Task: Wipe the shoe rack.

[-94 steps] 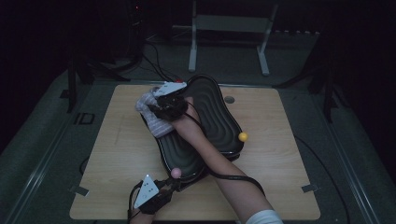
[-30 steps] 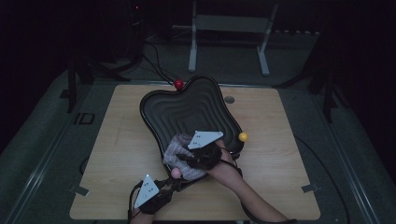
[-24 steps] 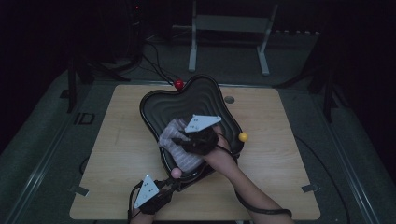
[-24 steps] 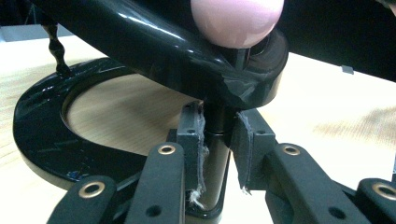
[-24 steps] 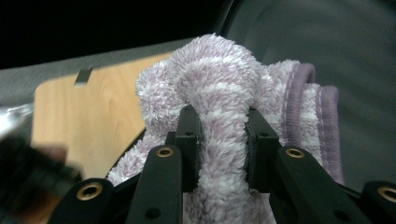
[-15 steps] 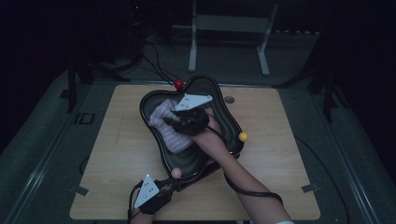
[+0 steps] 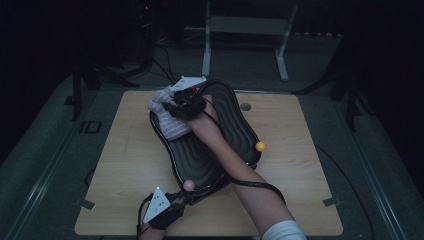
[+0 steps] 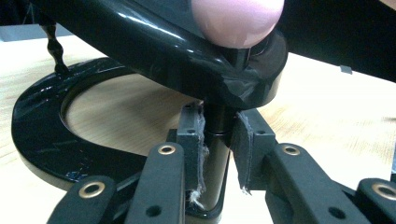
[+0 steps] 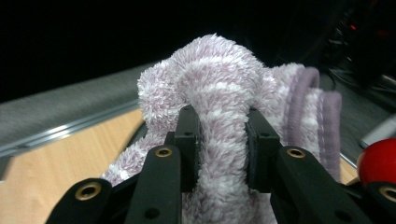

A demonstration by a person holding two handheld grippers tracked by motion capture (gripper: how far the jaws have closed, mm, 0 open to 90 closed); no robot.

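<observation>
A glossy black ribbed tray stands on a post above a ring base on the wooden table. My right gripper is at the tray's far left rim, shut on a fluffy lilac striped cloth that lies over the rim. My left gripper is at the near edge, shut on the tray's black post just under a pink ball.
A yellow ball sits on the tray's right edge and a red ball shows close to the cloth. A small round disc is set in the table behind the tray. A metal stand rises beyond the table.
My right gripper has dragged the cloth from the tray's near end up along the ribbed surface to the far left rim. My left gripper has stayed put on the post.
</observation>
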